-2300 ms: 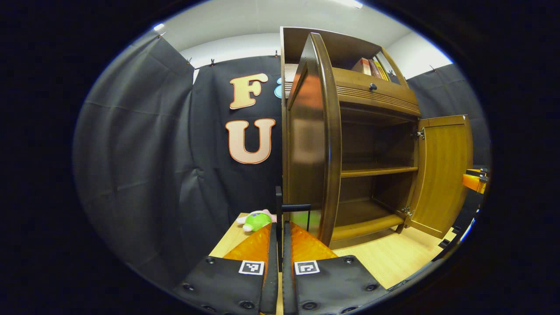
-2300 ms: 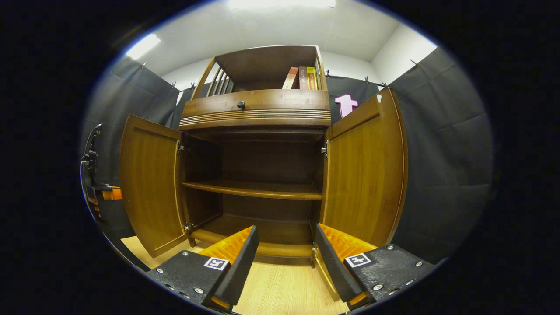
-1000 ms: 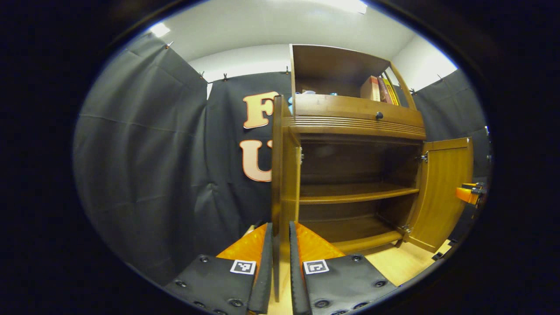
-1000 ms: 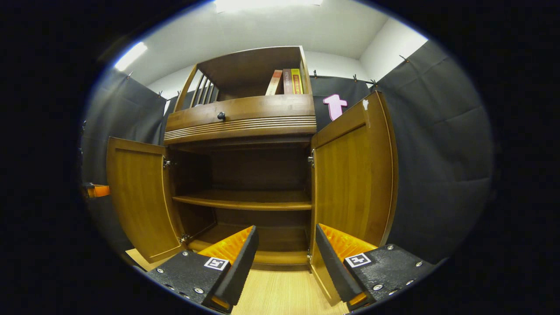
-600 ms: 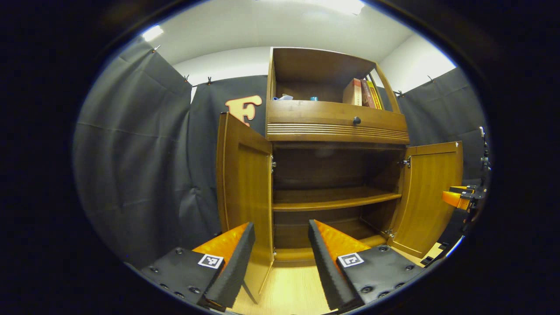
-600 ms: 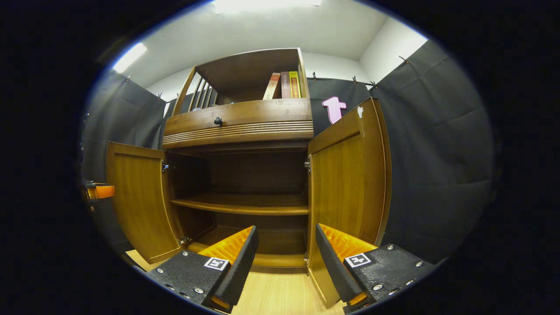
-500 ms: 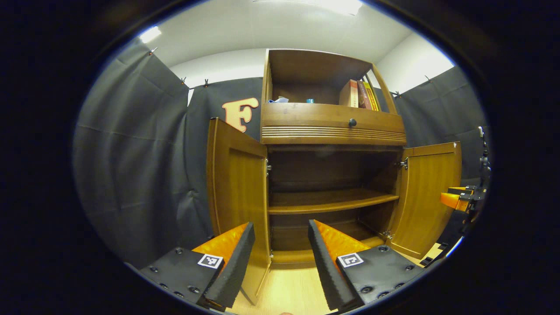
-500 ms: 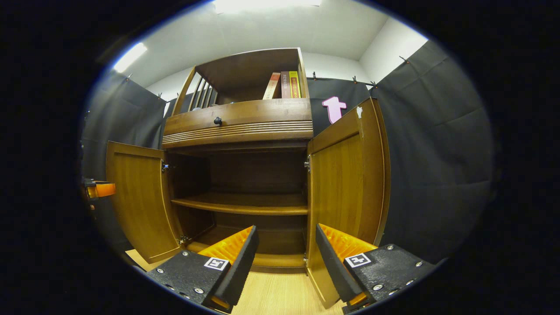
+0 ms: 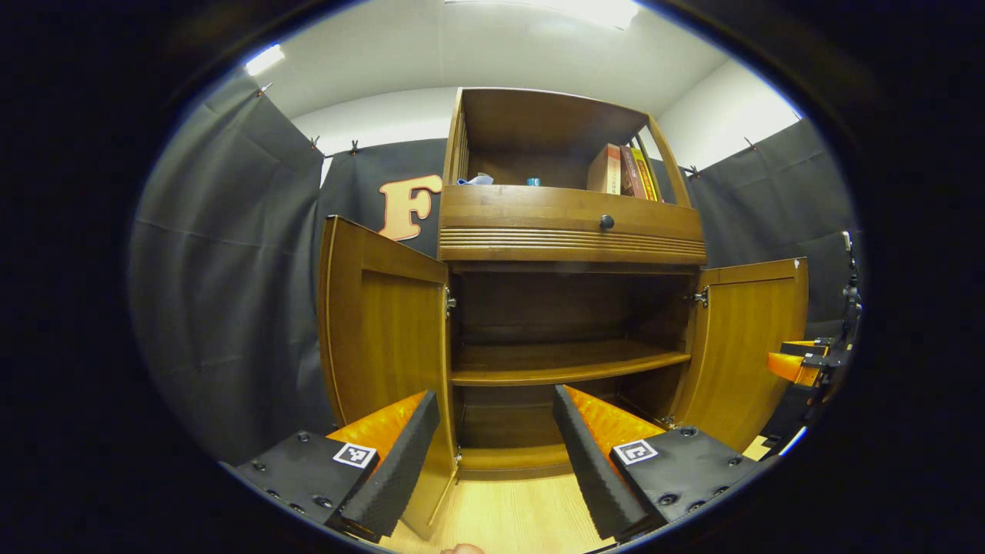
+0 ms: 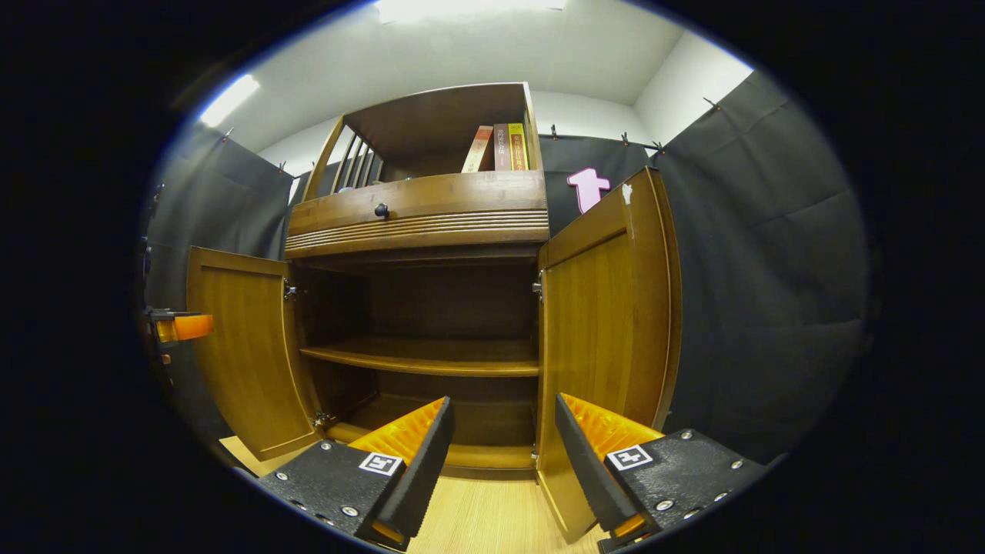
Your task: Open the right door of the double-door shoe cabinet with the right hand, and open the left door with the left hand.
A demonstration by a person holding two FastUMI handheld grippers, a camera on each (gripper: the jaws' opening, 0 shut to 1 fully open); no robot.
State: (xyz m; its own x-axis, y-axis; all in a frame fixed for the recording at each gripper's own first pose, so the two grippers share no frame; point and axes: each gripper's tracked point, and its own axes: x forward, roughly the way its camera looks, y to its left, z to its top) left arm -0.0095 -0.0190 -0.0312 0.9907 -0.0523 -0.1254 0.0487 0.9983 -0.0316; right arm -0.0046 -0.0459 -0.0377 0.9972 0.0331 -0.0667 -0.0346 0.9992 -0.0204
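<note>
The brown wooden shoe cabinet (image 9: 569, 246) stands with both doors swung wide. In the left gripper view its left door (image 9: 385, 338) hangs out just beyond my left gripper (image 9: 492, 392), which is open and holds nothing. The right door (image 9: 750, 346) stands out at the far right, with the right gripper (image 9: 800, 362) beside it. In the right gripper view the right door (image 10: 608, 331) is close in front of my right gripper (image 10: 502, 400), open and touching nothing. The left door (image 10: 238, 354) is at the left, the left gripper (image 10: 181, 327) next to it.
Inside the cabinet one shelf (image 9: 562, 362) runs across and bears nothing. Above the doors sits a drawer with a dark knob (image 9: 606, 222), and books (image 9: 623, 169) lean in the top compartment. Light wooden floor (image 9: 508, 515) lies in front. Black cloth walls close in both sides.
My left gripper was shut on the left door's handle, swung the door out, then let go and opened. It now faces the cabinet front. The right gripper stayed open and barely moved.
</note>
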